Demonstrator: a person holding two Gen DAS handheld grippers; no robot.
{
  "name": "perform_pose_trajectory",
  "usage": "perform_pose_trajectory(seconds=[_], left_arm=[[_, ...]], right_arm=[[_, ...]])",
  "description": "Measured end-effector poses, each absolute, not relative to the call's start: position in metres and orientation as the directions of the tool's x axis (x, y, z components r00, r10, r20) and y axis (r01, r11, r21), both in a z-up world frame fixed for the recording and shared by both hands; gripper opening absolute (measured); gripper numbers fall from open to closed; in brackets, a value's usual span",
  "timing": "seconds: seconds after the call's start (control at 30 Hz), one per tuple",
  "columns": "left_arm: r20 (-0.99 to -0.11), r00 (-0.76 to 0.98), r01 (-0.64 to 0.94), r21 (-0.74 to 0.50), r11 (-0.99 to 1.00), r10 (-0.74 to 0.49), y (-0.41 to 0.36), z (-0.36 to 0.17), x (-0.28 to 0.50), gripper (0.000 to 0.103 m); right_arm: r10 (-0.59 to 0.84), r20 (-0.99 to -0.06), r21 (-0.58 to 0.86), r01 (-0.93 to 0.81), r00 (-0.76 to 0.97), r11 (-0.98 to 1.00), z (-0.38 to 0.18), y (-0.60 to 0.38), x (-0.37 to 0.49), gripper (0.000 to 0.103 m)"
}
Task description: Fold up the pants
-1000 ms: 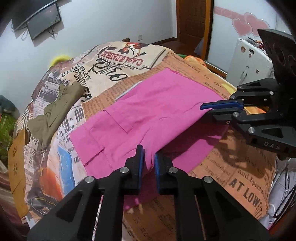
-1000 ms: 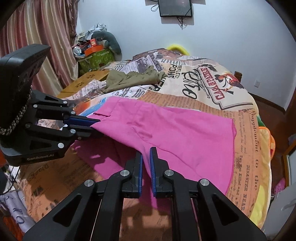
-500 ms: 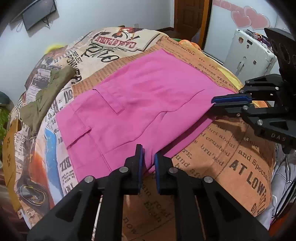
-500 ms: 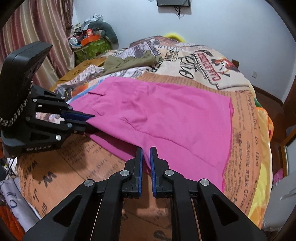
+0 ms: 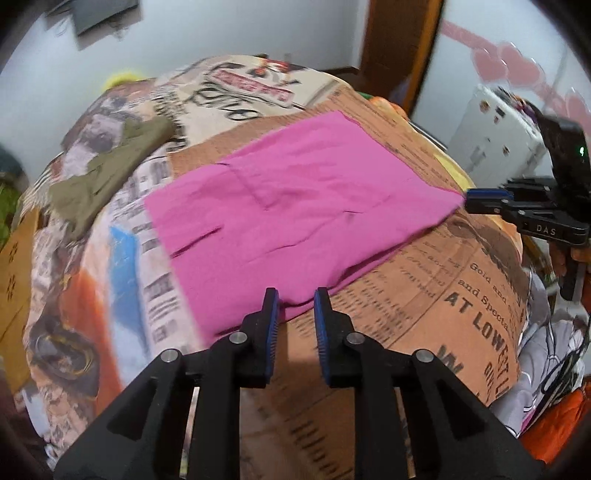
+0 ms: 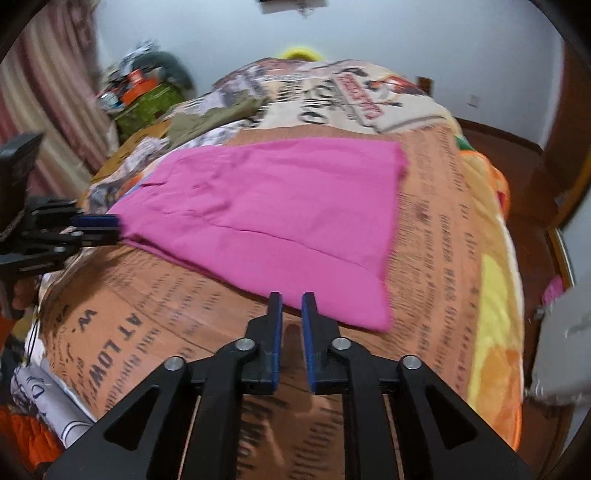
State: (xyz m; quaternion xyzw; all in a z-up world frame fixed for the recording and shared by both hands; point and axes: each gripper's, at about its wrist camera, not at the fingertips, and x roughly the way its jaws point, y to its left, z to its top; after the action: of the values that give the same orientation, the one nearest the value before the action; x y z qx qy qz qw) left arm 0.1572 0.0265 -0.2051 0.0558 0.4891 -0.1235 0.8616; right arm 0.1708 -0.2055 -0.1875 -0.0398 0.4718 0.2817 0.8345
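Pants [image 5: 303, 206] lie flat on the bed [image 5: 443, 295]; left tool [image 5: 295, 299] and right tool [image 6: 291, 302] have just been opening, both released, nothing between their jaws.

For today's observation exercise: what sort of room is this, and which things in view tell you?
Most likely a bedroom: a bed covered by a newspaper-print quilt, pink pants laid flat on it, and a screen mounted on the wall.
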Motion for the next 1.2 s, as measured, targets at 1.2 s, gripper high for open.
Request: perform_pose_trajectory(seconds=[1.2], left_arm=[[-0.849, 0.526, 0.012, -0.038, 0.999, -0.039, 0.066, -0.212, 0.170, 0.009]], right_arm=[[0.380, -0.839, 0.212, -0.408, 0.390, 0.888, -0.231, -0.216, 0.192, 0.027]])
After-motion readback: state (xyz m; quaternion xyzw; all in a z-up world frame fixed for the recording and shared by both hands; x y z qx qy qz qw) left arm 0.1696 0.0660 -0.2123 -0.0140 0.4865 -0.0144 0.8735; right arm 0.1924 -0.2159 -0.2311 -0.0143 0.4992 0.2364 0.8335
